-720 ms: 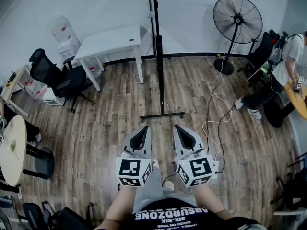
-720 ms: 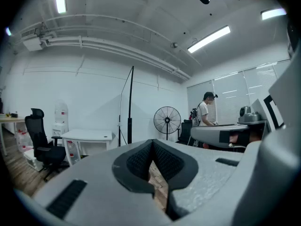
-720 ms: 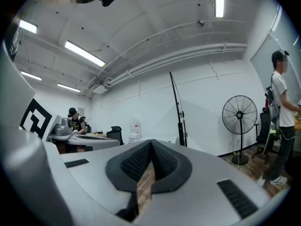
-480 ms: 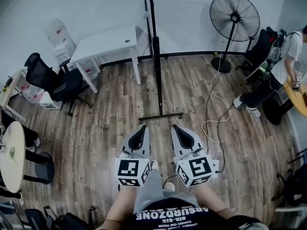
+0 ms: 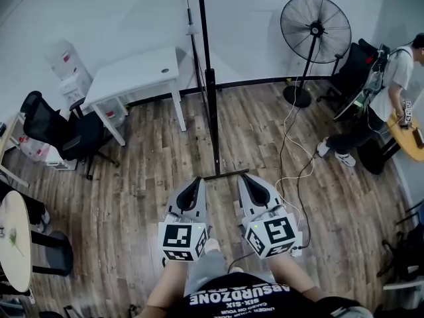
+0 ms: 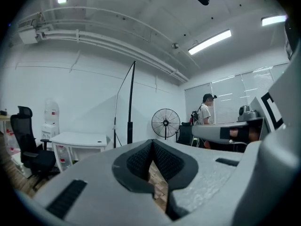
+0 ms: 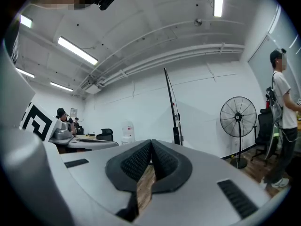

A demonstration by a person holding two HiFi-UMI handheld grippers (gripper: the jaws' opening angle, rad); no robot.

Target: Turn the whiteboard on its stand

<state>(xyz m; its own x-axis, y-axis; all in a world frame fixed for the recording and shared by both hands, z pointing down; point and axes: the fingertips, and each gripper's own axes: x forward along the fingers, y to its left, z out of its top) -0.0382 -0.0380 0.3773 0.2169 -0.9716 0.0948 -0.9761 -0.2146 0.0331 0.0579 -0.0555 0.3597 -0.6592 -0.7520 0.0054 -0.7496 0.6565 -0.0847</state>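
The whiteboard on its stand (image 5: 211,91) faces me edge-on, so it reads as a tall thin black upright, with its foot bar (image 5: 226,173) on the wooden floor. My left gripper (image 5: 197,180) and right gripper (image 5: 243,177) are held side by side just short of that foot, one on each side of the upright. Both are shut with nothing between the pads. The same black upright stands ahead in the left gripper view (image 6: 130,108), beyond the left gripper (image 6: 152,143). It also rises in the right gripper view (image 7: 173,108), beyond the right gripper (image 7: 151,143).
A white table (image 5: 136,77) stands left of the stand against the wall, with a black office chair (image 5: 61,135) beside it. A pedestal fan (image 5: 315,29) is at the back right and a white cable (image 5: 291,169) trails over the floor. A person (image 5: 392,88) stands far right.
The stand's foot has come closer to both grippers and now lies just ahead of their tips. The table and chair have slid left in the head view. Both grippers stay shut.
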